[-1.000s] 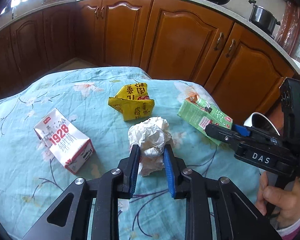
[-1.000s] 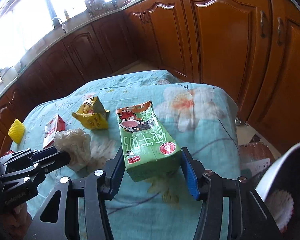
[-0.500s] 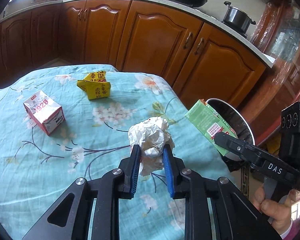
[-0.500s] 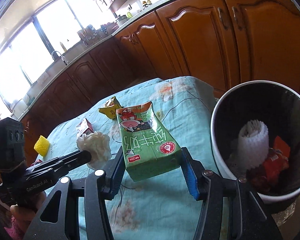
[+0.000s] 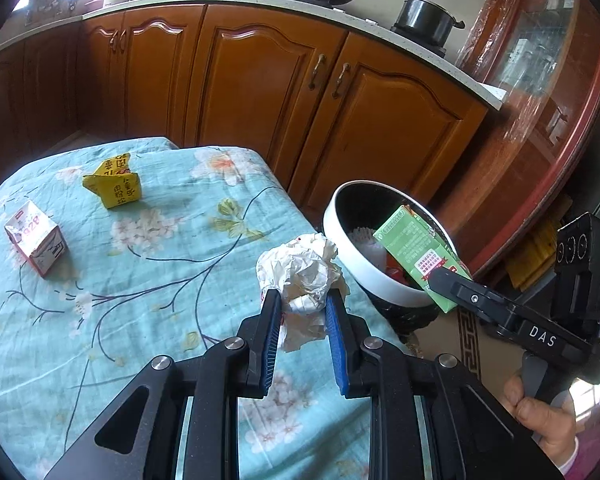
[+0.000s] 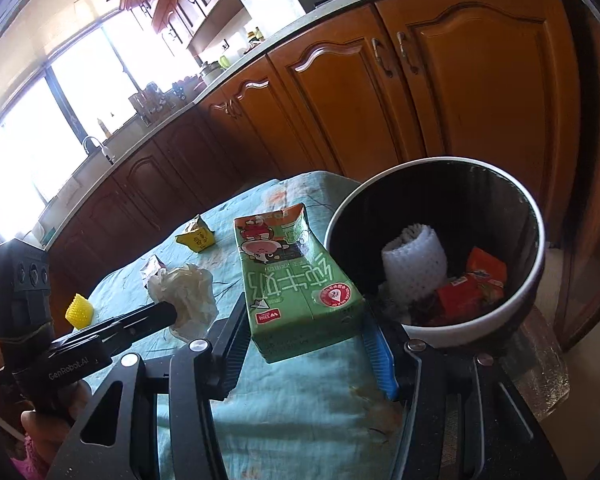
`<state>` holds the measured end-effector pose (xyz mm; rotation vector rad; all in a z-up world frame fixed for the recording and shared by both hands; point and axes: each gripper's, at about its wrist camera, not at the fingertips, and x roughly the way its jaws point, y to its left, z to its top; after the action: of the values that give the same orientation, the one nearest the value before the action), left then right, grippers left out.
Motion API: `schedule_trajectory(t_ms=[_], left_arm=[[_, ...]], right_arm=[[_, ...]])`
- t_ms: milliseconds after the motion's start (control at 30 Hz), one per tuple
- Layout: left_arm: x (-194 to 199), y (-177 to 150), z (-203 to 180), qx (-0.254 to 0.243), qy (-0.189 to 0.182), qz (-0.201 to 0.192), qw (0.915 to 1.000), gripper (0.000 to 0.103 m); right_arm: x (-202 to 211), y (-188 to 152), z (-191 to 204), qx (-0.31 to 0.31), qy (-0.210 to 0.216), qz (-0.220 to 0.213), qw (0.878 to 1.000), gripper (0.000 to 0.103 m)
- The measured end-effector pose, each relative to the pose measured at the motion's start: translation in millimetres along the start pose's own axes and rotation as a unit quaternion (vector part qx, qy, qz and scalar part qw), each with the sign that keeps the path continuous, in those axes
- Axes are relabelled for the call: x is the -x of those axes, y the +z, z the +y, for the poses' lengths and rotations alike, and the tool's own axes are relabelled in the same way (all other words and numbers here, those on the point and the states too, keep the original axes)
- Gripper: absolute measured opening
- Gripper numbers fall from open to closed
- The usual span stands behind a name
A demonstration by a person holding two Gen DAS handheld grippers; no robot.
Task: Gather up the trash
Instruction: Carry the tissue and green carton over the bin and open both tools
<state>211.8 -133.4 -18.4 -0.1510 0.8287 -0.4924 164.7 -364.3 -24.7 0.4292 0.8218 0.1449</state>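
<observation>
My left gripper (image 5: 302,310) is shut on a crumpled white paper ball (image 5: 300,270) and holds it above the table's right edge. My right gripper (image 6: 306,330) is shut on a green milk carton (image 6: 292,280), held beside the bin's rim. The white-rimmed black trash bin (image 6: 536,280) stands on the floor to the right of the table; it holds a white foam net (image 6: 414,268) and red wrappers (image 6: 472,286). In the left wrist view the carton (image 5: 420,254) hangs over the bin (image 5: 356,264). The paper ball also shows in the right wrist view (image 6: 186,290).
A crushed yellow carton (image 5: 114,184) and a red-and-white 1928 carton (image 5: 36,238) lie on the floral blue tablecloth (image 5: 140,280). A yellow foam net (image 6: 79,310) sits at the table's far side. Wooden kitchen cabinets (image 5: 260,80) stand behind.
Both grippers have moved right with their loads, from over the table toward the bin. The green carton now hangs at the bin's rim; the paper ball is near the table's right edge.
</observation>
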Motion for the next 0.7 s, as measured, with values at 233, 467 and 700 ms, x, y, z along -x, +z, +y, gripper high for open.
schedule_trajectory(t_ms=[233, 467, 700], left_arm=[[-13.1, 9.2, -19.8, -0.016, -0.009, 0.007, 0.9998, 0.021], [-26.7, 16.8, -40.0, -0.031, -0.018, 0.01, 0.9993, 0.021], [-45.4, 20.1, -57.2, -0.043, -0.021, 0.018, 0.9987, 0.021]], right_arm=[[20.5, -3.4, -28.7, -0.019, -0.022, -0.014, 0.999, 0.054], [34.9, -3.3, -50.2, -0.033, -0.04, -0.026, 0.998, 0.054], [39.4, -2.3, -62.6, -0.042, -0.048, -0.032, 0.997, 0.054]])
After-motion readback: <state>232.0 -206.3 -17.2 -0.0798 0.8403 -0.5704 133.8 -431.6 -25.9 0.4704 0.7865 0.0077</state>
